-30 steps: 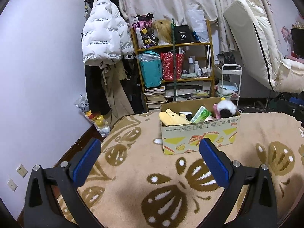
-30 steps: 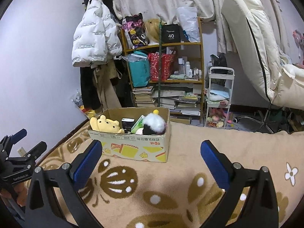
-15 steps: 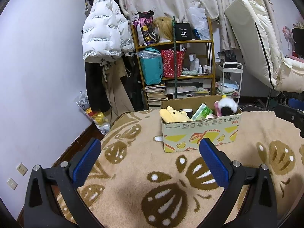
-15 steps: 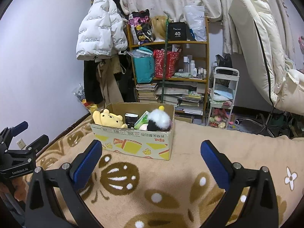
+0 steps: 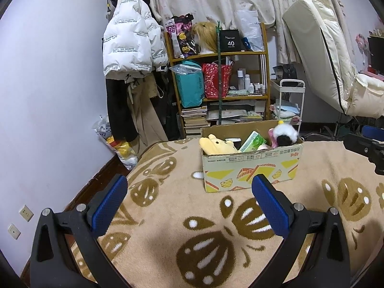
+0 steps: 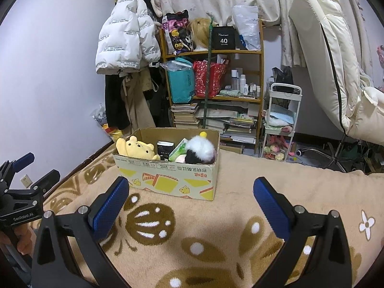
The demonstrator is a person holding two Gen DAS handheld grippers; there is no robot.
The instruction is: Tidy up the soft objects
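A cardboard box [image 5: 252, 168] [image 6: 168, 180] stands on the patterned blanket [image 5: 204, 235] [image 6: 240, 204]. In it lie a yellow plush bear [image 5: 217, 145] [image 6: 138, 147], a black-and-white plush [image 5: 285, 135] [image 6: 200, 150], a green tissue pack [image 5: 252, 141] [image 6: 178, 152] and a small black box [image 6: 165, 149]. My left gripper [image 5: 189, 199] is open and empty, short of the box. My right gripper [image 6: 189, 199] is open and empty, also short of the box. The left gripper shows at the left edge of the right wrist view [image 6: 21, 189].
Behind the blanket stand a cluttered wooden shelf [image 5: 220, 81] [image 6: 213, 81], a hanging white puffer jacket [image 5: 129, 38] [image 6: 124, 40], a white trolley [image 5: 290, 103] [image 6: 280, 120] and an upright cream mattress [image 5: 321, 48] [image 6: 331, 55]. The blanket's left edge drops to the floor by the wall.
Both grippers have drawn back and risen slightly, so the box sits a little farther away. The jaws stay open and empty.
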